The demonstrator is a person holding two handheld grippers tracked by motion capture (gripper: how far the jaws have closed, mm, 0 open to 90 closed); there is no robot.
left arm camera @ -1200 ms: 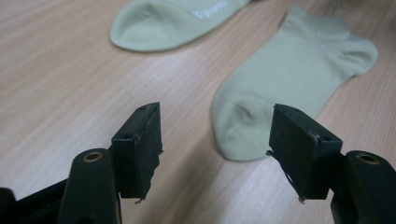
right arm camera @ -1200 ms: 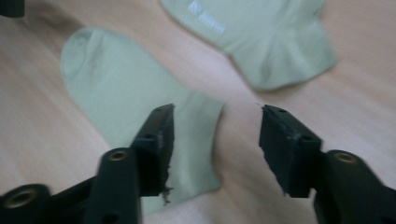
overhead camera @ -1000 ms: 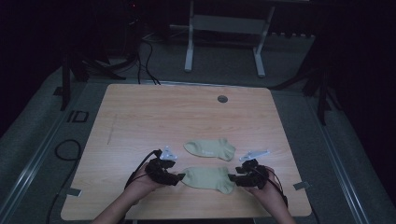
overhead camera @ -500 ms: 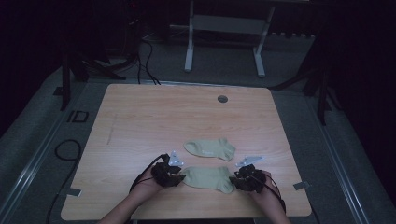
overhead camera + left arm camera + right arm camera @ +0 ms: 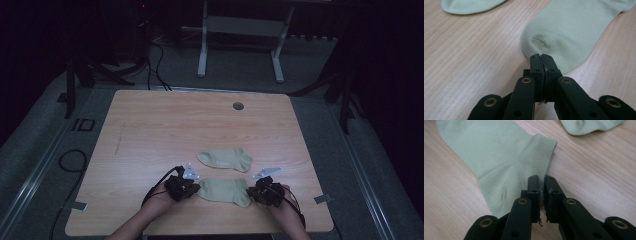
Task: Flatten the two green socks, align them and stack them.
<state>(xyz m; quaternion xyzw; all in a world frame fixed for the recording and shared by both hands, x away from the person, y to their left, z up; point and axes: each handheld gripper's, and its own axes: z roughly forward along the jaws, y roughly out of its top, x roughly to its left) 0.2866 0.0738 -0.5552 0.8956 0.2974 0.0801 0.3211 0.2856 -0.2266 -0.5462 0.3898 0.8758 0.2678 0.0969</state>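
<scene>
Our left tongs pinch the near sock at its toe. Our right tongs pinch its cuff. It lies flat on the desk.

Dim lab, bare wooden table, floor cables, metal stand

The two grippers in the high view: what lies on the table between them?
The near sock lies flat between them. The left gripper pinches its toe end and the right gripper its cuff end. Beyond it lies the far sock, apart.
</scene>
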